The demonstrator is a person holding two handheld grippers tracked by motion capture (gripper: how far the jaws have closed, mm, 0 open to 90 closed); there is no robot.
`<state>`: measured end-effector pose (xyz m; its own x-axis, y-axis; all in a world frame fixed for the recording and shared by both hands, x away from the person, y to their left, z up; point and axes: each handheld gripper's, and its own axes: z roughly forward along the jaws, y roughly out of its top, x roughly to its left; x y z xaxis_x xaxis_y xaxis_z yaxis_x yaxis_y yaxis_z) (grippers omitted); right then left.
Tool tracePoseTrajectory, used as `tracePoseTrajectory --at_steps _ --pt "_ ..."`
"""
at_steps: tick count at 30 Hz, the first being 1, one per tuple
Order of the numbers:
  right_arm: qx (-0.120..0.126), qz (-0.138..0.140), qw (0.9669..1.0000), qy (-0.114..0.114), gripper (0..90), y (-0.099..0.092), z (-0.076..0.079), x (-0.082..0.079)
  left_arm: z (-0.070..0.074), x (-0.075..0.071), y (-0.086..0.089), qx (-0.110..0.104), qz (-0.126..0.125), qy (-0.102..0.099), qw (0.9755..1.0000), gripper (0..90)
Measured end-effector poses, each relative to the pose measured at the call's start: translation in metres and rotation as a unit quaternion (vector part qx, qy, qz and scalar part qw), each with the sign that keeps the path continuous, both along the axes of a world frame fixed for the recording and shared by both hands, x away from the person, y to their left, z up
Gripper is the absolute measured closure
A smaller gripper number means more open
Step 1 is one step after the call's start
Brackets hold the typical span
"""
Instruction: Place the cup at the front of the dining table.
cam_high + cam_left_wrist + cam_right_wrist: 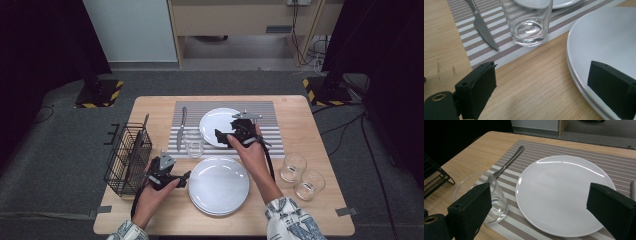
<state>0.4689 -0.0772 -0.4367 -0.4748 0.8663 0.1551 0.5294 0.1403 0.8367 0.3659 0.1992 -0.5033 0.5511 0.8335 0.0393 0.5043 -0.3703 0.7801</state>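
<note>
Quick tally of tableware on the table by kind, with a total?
Plates: 3, one on the placemat and a stack of two at the front
Glasses: 3, one on the placemat and two at the right
Knives: 1
Wire baskets: 1
Placemats: 1
Total: 9

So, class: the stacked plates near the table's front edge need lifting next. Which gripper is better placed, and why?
Left. The left gripper is open right beside the stacked plates, one jaw already over the rim. The right gripper hovers open above the plate on the placemat.
</note>
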Motion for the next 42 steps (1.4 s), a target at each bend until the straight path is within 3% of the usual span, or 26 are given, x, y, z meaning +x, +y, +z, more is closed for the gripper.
tracePoseTrajectory --at_steps 17,42 --pt "0.000 -0.020 0.9998 -0.002 6.1 -0.037 -0.002 -0.017 0.000 0.000 -0.001 0.004 -0.001 -0.001 1.0000 7.4" --pt "-0.011 -0.028 0.9994 0.019 5.6 -0.059 -0.036 -0.049 -0.003 0.000 -0.002 0.012 -0.003 0.002 0.9999 7.4"
